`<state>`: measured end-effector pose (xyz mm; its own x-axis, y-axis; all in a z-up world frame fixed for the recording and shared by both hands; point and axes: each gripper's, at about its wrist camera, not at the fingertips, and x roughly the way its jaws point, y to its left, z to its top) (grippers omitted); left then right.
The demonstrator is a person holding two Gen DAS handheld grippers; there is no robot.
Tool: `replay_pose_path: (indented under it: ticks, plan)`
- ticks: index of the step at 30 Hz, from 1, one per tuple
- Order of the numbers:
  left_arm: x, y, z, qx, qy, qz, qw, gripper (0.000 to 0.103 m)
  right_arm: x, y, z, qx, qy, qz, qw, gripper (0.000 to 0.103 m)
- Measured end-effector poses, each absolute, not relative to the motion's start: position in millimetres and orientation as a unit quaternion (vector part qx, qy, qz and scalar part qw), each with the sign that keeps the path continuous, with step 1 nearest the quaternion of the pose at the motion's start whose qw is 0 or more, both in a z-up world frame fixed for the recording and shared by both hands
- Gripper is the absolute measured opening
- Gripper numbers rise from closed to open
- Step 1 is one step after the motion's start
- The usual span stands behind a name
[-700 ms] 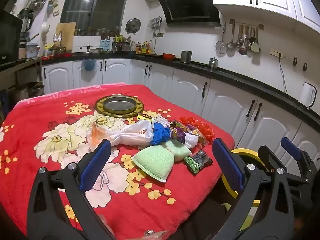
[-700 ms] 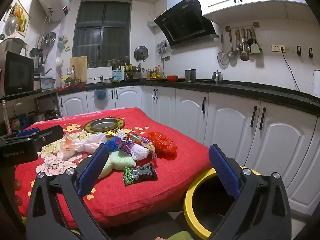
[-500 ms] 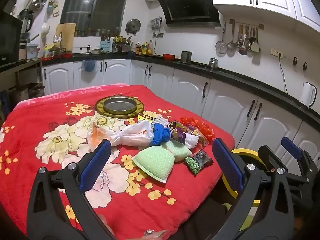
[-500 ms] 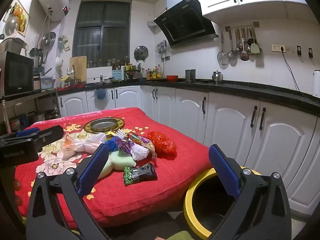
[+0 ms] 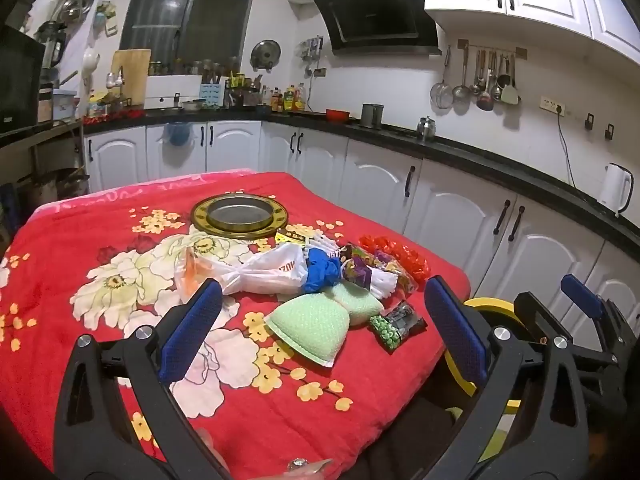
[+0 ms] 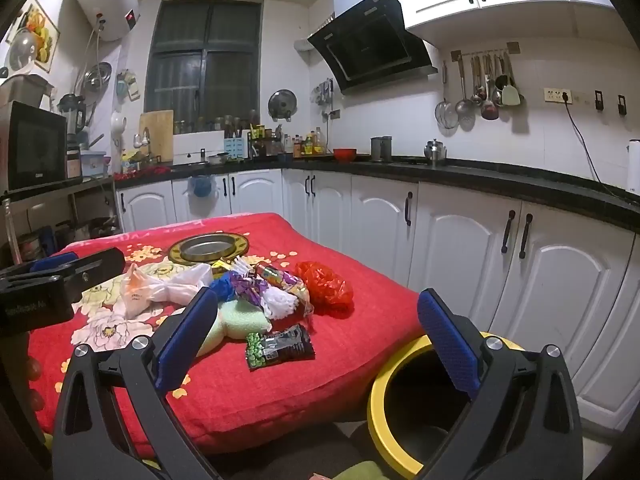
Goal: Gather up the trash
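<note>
A heap of trash lies on the red flowered table cover [image 5: 80,320]: a white plastic bag [image 5: 256,268], a blue wad [image 5: 320,272], green sponge cloths [image 5: 316,326], a dark snack packet [image 5: 396,322] [image 6: 278,346] and a red plastic bag [image 5: 396,254] [image 6: 324,284]. A yellow-rimmed bin [image 6: 404,412] [image 5: 484,312] stands on the floor at the table's right corner. My left gripper [image 5: 324,332] is open and empty, held above the table short of the heap. My right gripper [image 6: 316,336] is open and empty, above the table edge next to the bin.
A round brass-rimmed metal dish [image 5: 239,216] sits on the table behind the heap. White cabinets [image 6: 460,248] under a black counter run along the back and right. The table cover [image 6: 360,344] hangs over the edge by the bin.
</note>
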<state>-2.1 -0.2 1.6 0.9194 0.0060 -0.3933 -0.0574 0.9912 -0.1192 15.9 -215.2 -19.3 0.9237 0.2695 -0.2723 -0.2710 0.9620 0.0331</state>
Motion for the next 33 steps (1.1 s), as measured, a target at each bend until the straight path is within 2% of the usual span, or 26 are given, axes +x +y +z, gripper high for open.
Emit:
replay_pose_path:
  ticks: [33]
  plan:
    - [-7, 1, 6, -0.062, 0.19, 0.021, 0.98, 0.093, 12, -215, -18, -0.005, 0.14, 0.143, 0.98, 0.097]
